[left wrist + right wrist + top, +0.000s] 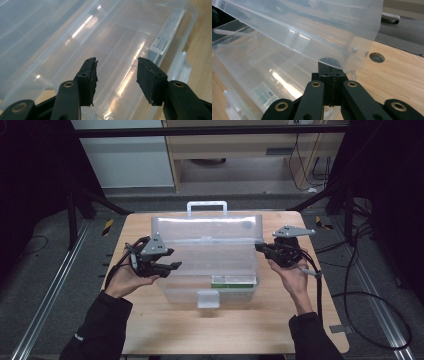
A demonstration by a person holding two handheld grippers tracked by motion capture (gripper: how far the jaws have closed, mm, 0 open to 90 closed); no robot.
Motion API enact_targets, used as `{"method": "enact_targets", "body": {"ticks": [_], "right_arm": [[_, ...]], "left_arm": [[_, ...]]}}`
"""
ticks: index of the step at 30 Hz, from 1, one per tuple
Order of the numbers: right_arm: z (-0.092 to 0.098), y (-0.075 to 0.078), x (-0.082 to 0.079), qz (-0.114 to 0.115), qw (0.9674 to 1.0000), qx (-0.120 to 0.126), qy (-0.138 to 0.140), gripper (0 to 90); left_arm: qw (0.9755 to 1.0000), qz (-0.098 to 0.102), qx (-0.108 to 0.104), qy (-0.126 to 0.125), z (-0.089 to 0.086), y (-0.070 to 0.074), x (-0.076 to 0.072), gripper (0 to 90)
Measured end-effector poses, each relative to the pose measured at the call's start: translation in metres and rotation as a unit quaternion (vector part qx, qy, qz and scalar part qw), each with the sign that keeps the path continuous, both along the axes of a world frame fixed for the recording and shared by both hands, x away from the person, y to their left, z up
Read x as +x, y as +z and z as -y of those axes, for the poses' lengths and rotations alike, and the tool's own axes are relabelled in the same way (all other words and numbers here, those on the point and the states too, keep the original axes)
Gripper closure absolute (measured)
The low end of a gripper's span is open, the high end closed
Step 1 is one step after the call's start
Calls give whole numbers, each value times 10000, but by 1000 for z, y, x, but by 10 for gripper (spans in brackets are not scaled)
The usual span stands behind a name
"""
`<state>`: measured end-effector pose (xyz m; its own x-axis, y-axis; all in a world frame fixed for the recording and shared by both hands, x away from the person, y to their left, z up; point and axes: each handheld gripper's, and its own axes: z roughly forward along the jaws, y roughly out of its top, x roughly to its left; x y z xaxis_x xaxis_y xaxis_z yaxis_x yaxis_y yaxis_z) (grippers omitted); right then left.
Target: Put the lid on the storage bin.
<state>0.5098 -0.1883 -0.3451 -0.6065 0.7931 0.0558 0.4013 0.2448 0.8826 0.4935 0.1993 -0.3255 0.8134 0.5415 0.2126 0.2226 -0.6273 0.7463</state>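
Resting on tabletop (pixel 165 325): clear box (pixel 210 270), lid (pixel 207 230) raised. Right tool (pixel 261 248) clamped on lid's right edge. Left tool (pixel 176 259) agape, empty, over box's left side.

A light wooden table (pixel 165 330) stands on grey carpeted floor (pixel 45 285). Metal rails (pixel 50 295) run along the floor on the left and right. Beyond the far edge sit a white cabinet (pixel 125 155) and a wooden desk (pixel 240 145). Black cables (pixel 370 305) coil on the right. Dark curtains (pixel 30 170) close both sides.
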Motion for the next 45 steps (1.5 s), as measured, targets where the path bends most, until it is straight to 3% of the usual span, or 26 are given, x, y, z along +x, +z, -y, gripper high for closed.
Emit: {"method": "enact_targets", "body": {"ticks": [2,6,18,19,21,22,25,26,27,29,38,45], "right_arm": [[0,0,0,5,10000,-32,6,900],[0,0,0,3,10000,-41,11,900],[0,-1,-1,-23,10000,-75,43,900],[0,-1,-1,-17,9999,-92,43,900],[0,-1,-1,-16,9999,-98,42,900],[0,-1,-1,-22,9999,-96,53,900],[0,-1,-1,-22,9999,-105,51,900],[0,-1,-1,-22,9999,-105,51,900],[0,-1,-1,-31,9999,-117,54,900],[0,-2,-2,-12,9999,-126,60,900],[0,-4,-4,-24,9999,-125,82,900],[0,-7,-7,-22,9998,-177,106,900]], "left_arm": [[9995,17,-215,240,-5,-4,0,561],[9979,34,-430,476,-14,-9,-1,602],[9915,98,-848,980,-27,-22,-6,693],[9891,149,-953,1116,-29,-23,-7,698],[9882,172,-1002,1148,-30,-23,-8,704],[9858,238,-1031,1301,-31,-24,-10,709],[9825,252,-1164,1431,-35,-25,-10,724],[9825,252,-1164,1431,-35,-25,-10,730],[9803,265,-1245,1509,-38,-25,-10,736],[9782,262,-1353,1556,-39,-27,-9,740],[9742,181,-1417,1746,-46,-32,-6,787],[9728,165,-1478,1774,-47,-32,-6,803]]}}
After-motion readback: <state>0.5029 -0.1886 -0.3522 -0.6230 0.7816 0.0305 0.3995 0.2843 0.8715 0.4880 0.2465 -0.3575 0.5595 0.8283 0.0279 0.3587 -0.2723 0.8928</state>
